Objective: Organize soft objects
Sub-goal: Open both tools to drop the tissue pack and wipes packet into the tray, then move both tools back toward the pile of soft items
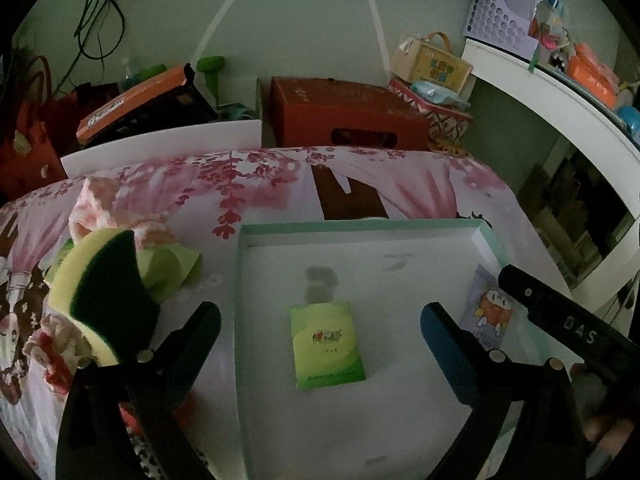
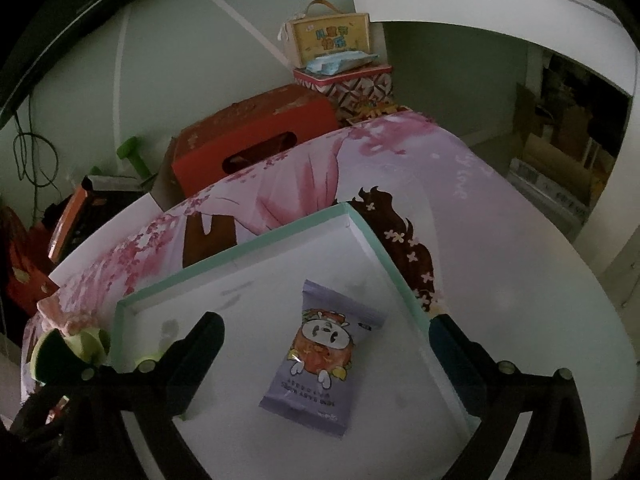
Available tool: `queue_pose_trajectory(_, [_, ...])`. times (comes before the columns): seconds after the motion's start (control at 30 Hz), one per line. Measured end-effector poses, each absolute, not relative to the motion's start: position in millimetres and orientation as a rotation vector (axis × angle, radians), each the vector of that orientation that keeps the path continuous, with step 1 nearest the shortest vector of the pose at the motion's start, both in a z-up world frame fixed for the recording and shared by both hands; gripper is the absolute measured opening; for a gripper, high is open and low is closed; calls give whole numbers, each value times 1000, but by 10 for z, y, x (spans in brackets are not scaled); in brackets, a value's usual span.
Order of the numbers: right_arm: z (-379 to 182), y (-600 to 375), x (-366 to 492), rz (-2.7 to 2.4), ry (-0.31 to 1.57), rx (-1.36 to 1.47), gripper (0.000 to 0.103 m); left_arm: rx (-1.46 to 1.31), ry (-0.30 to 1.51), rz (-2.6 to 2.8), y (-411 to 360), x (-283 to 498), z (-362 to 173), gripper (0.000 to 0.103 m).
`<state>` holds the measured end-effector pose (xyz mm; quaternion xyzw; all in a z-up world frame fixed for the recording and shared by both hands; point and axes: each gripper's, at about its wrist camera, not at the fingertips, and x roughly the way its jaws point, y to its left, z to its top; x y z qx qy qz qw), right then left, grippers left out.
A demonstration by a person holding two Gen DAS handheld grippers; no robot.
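Both your left gripper (image 1: 320, 316) and right gripper (image 2: 326, 330) are wide open and empty, so go to the sponge (image 1: 106, 292) beside the box (image 1: 360, 226) and squeeze it gently.

tray (image 1: 486, 240) – mint rim (white inside) | packet (image 1: 327, 345) – green | pouch (image 2: 322, 356) – lilac | sponge (image 1: 102, 292) – yellow-green

Green packet (image 1: 328, 346), purple packet (image 2: 322, 356) flat in tray (image 2: 256, 242)
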<state>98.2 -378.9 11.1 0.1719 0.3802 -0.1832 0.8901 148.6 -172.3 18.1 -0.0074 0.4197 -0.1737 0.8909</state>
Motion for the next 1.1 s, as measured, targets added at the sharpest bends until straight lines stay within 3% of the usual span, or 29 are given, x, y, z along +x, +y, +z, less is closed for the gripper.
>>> queue_pose_trajectory(0.53, [479, -3364, 836, -228, 739, 302, 103, -47, 769, -323, -1314, 1164, 727, 100])
queue_pose_trajectory(1.1, [282, -2106, 943, 131, 828, 198, 103, -215, 769, 26, 141, 1093, 768, 100])
